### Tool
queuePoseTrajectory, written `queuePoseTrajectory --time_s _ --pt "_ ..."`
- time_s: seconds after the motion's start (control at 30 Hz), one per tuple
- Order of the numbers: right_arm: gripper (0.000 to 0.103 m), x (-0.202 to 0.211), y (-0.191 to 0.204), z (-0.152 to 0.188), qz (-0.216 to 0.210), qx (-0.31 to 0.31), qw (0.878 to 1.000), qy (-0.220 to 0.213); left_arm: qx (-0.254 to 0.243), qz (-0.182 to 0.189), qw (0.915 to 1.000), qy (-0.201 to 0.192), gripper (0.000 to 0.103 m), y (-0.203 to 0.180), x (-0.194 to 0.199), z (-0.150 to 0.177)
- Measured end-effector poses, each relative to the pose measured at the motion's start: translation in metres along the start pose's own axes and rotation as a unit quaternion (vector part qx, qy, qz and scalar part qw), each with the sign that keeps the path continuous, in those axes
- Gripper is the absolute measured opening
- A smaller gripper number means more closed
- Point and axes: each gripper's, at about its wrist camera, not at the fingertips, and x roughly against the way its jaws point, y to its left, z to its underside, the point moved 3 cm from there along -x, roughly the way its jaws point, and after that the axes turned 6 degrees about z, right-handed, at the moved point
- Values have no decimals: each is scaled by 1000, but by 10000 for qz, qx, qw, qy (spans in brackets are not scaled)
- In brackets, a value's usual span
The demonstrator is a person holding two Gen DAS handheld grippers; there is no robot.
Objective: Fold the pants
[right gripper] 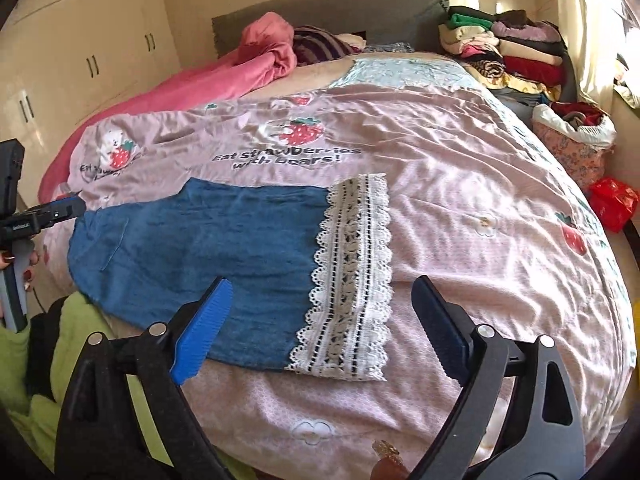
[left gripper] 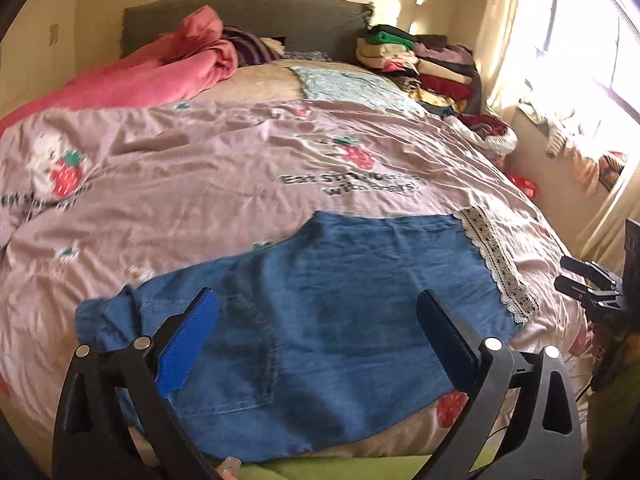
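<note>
**One pair of pants, two grippers spread wide**

Left wrist view: one pair of blue pants (left gripper: 320,320) is seen flat on the pink bedspread (left gripper: 200,168), lower centre. The left gripper (left gripper: 316,312) is held wide above it, nothing gripped.

Right wrist view: one lace cuff (right gripper: 352,280) is seen at centre. The right gripper (right gripper: 320,300) is likewise spread, empty. One hand (right gripper: 16,268) is seen at left edge.

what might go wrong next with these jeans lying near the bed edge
The blue pants lie folded close to the near edge of the bed, so a careless tug might slide them off. The lace cuff could snag on a ridged pad. Both the left gripper and right gripper are open, holding nothing.
</note>
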Motion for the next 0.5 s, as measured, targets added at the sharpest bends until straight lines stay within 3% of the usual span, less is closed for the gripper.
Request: queuePoseTrajectory --time_s 0.5 --pt "87 -26 -11 28 -160 -362 9981 469 -1111 396 9925 317 99 -74 -68 -35"
